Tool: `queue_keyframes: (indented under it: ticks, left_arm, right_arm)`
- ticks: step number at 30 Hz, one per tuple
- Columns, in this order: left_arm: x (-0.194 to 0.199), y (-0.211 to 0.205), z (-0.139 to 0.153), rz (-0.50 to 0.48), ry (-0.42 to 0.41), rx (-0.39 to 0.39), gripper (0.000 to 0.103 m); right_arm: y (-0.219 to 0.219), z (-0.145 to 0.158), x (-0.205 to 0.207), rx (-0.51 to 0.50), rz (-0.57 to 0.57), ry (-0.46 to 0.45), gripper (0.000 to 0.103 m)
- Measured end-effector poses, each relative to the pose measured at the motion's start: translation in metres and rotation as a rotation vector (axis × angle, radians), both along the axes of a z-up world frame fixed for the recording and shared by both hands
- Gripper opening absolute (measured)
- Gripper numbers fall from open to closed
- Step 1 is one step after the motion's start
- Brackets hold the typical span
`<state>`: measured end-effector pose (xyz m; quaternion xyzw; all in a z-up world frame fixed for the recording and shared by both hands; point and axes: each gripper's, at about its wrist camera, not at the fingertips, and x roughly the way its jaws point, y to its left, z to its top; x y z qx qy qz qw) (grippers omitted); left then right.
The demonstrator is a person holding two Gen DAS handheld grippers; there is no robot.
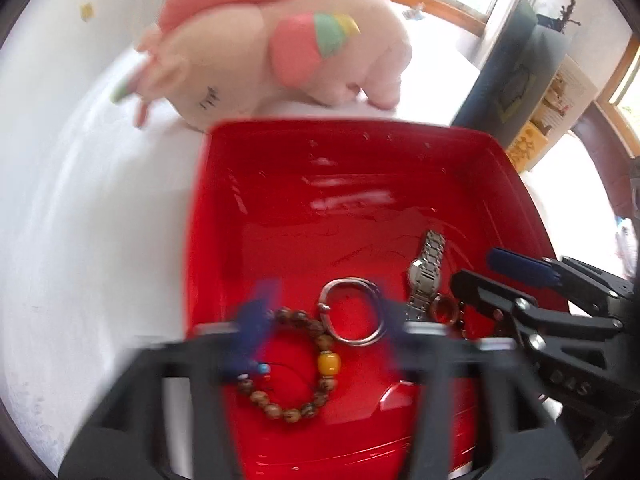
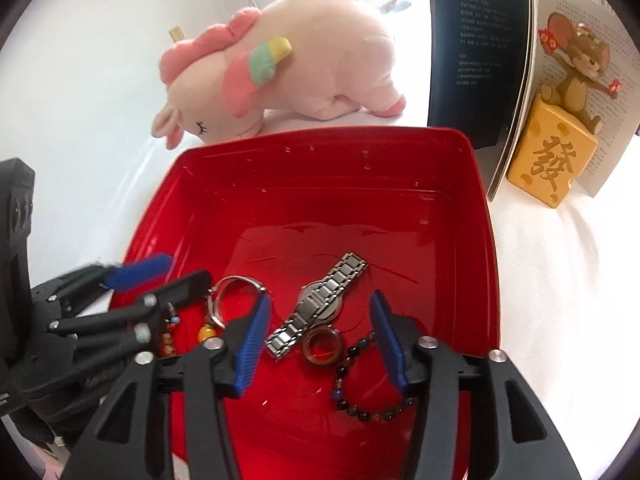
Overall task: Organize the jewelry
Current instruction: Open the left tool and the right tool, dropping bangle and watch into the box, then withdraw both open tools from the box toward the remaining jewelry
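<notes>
Right wrist: right tool (image 2: 320, 340) open over watch (image 2: 320, 306); tray rim (image 2: 490, 240) near.

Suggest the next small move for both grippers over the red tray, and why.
Probably lift both clear of the red tray. The left gripper and right gripper both have open jaws holding nothing, and the wooden bead bracelet, silver bangle, watch, amber ring and dark bead bracelet already lie inside it.

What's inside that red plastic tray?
In the red plastic tray: a silver metal watch, silver bangle, brown wooden bead bracelet, amber ring, dark bead bracelet. Grippers hide the near edge.
</notes>
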<state>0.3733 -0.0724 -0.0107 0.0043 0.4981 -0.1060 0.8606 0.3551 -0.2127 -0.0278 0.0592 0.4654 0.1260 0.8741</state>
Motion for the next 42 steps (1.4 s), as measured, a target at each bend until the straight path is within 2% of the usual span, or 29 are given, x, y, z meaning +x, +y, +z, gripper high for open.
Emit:
queue_keyframes:
  ticks: [1, 2, 3, 6, 11, 15, 19, 27, 37, 42]
  left_arm:
    - [-0.004, 0.002, 0.005, 0.007, -0.035, 0.008, 0.071]
    - [-0.005, 0.003, 0.007, 0.013, -0.042, 0.022, 0.075]
    - [-0.007, 0.006, 0.010, 0.018, -0.045, 0.022, 0.077]
    - [-0.013, 0.014, 0.018, 0.024, -0.049, -0.020, 0.077]
    - [-0.031, 0.023, 0.033, 0.055, -0.108, 0.037, 0.080]
    - [-0.041, 0.035, 0.044, 0.075, -0.128, 0.014, 0.083]
    - [-0.055, 0.045, 0.056, 0.087, -0.152, 0.001, 0.086]
    - [-0.089, 0.048, 0.065, 0.087, -0.187, 0.010, 0.091]
    - [-0.136, 0.046, 0.067, 0.049, -0.214, 0.033, 0.092]
    - [-0.163, 0.049, 0.069, 0.045, -0.243, 0.019, 0.092]
  right_arm:
    - [-0.001, 0.003, -0.003, -0.012, -0.012, -0.009, 0.071]
    - [-0.002, 0.007, -0.007, -0.030, -0.031, -0.030, 0.086]
    - [-0.004, 0.012, -0.012, -0.045, -0.046, -0.058, 0.093]
    - [-0.008, 0.020, -0.022, -0.067, -0.070, -0.089, 0.093]
    - [-0.017, 0.028, -0.034, -0.064, -0.102, -0.109, 0.093]
    - [-0.021, 0.034, -0.046, -0.053, -0.112, -0.126, 0.094]
    - [-0.020, 0.040, -0.057, -0.059, -0.116, -0.152, 0.099]
    - [-0.025, 0.045, -0.089, -0.049, -0.114, -0.176, 0.099]
    - [-0.019, 0.047, -0.136, -0.046, -0.096, -0.211, 0.099]
    - [-0.019, 0.044, -0.163, -0.040, -0.084, -0.230, 0.099]
